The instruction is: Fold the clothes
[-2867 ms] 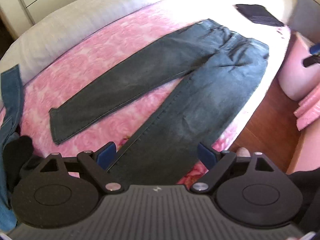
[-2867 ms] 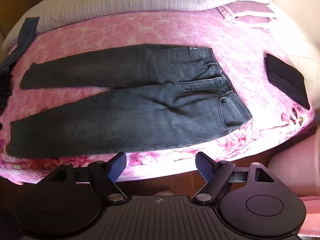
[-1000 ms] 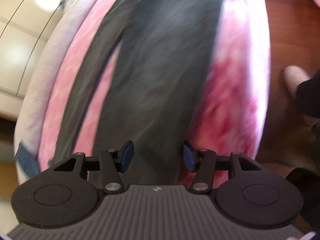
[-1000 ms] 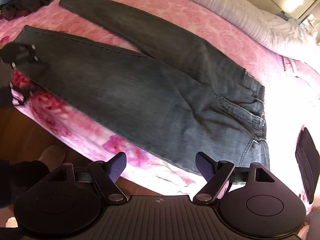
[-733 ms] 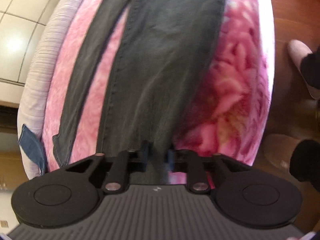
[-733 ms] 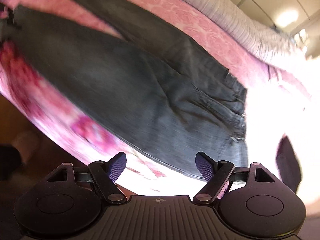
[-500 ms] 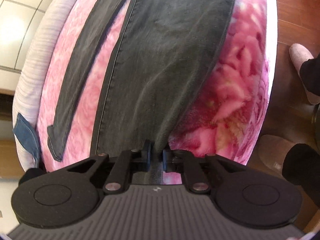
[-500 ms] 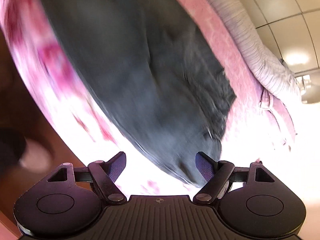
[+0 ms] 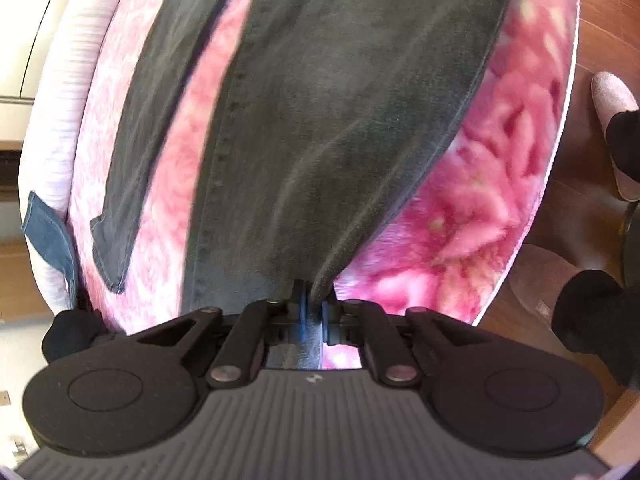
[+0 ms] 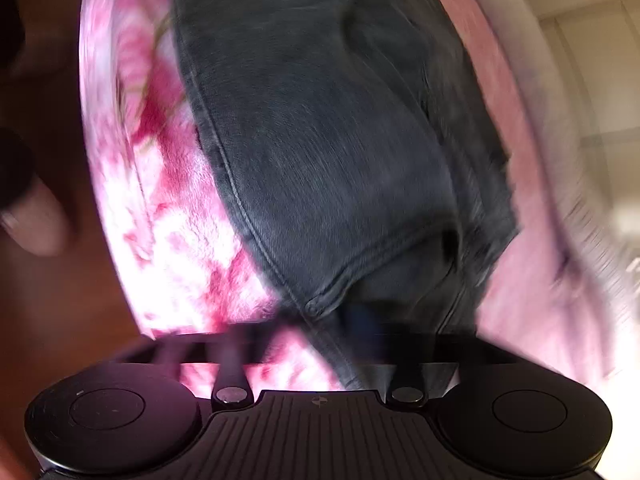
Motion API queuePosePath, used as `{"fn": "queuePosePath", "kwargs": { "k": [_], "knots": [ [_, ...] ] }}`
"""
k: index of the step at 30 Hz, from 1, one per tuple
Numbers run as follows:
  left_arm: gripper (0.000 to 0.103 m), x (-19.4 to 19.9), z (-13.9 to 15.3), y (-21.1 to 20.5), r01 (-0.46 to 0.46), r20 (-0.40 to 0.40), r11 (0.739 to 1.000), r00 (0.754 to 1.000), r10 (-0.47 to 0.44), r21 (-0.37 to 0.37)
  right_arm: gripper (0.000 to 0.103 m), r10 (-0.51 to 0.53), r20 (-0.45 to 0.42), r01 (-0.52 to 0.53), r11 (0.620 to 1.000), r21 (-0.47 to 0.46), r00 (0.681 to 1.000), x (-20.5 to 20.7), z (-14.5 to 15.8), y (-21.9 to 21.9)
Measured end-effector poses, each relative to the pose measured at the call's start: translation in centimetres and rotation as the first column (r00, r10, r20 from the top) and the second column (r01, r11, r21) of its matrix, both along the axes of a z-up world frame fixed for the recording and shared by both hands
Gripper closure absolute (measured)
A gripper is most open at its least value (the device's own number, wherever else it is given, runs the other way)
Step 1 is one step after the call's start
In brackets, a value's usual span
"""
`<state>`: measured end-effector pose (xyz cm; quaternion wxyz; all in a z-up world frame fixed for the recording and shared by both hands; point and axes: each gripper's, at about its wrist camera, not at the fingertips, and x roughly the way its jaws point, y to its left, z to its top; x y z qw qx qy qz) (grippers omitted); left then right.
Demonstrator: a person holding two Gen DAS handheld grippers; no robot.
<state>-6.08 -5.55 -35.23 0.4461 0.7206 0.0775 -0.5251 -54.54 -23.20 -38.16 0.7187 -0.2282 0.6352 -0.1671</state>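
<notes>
Dark grey jeans [image 9: 340, 120] lie flat on a pink flowered blanket [image 9: 480, 200]. In the left wrist view my left gripper [image 9: 314, 304] is shut on the hem end of the near leg, and the cloth bunches into folds between the pads. The far leg [image 9: 160, 100] lies alongside. In the blurred right wrist view my right gripper [image 10: 348, 336] sits at the waist corner of the jeans [image 10: 328, 140]. Its jaws are closing with the denim corner between them. The fingers are smeared, so I cannot tell whether the pads touch the cloth.
The bed edge drops to a wooden floor [image 9: 580, 40] on the right, where a person's slippered foot [image 9: 612, 120] stands. A blue denim piece [image 9: 48, 232] hangs at the left bed edge over a white ribbed cover [image 9: 68, 120]. A dark garment [image 9: 68, 332] lies beside the left gripper.
The left gripper shut on the near leg's hem and lifted it slightly. The right gripper swept down to the waist corner, rolled, and its wide jaws began closing.
</notes>
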Motion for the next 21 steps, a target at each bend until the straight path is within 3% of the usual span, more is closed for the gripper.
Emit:
{"fn": "queuePosePath", "kwargs": {
  "k": [2, 5, 7, 10, 14, 17, 21],
  "knots": [
    [0.099, 0.2, 1.8, -0.4, -0.015, -0.002, 1.0, 1.0, 0.015, -0.011, 0.087, 0.003, 0.032, -0.004, 0.999, 0.037, 0.999, -0.6, 2.1, -0.7],
    [0.099, 0.9, 7.2, -1.9, -0.055, -0.023, 0.995, 0.998, 0.053, -0.087, 0.087, 0.003, 0.099, -0.008, 0.999, 0.046, 0.995, -0.7, 7.1, -2.4],
    [0.099, 1.9, 10.9, -3.7, -0.085, -0.05, 0.988, 0.996, 0.079, -0.127, 0.087, 0.019, 0.143, -0.023, 0.999, 0.022, 0.99, -0.2, 11.0, -3.7],
    [0.099, 4.0, 16.1, -7.2, -0.121, -0.116, 0.986, 0.987, 0.107, -0.118, 0.088, 0.033, 0.194, -0.029, 0.999, -0.026, 0.98, 1.6, 16.5, -6.2],
    [0.099, 7.6, 19.9, -13.5, -0.158, -0.21, 0.987, 0.965, 0.155, 0.006, 0.088, 0.038, 0.218, -0.025, 0.998, -0.062, 0.975, 5.9, 20.4, -10.8],
    [0.099, 10.6, 19.8, -18.6, -0.142, -0.279, 0.983, 0.945, 0.17, 0.12, 0.088, 0.026, 0.198, -0.016, 0.998, -0.053, 0.98, 9.6, 20.8, -15.5],
    [0.099, 13.9, 17.2, -25.6, -0.088, -0.333, 0.965, 0.928, 0.169, 0.247, 0.088, -0.038, 0.137, 0.039, 0.999, -0.007, 0.99, 14.1, 18.6, -21.5]
  ]
}}
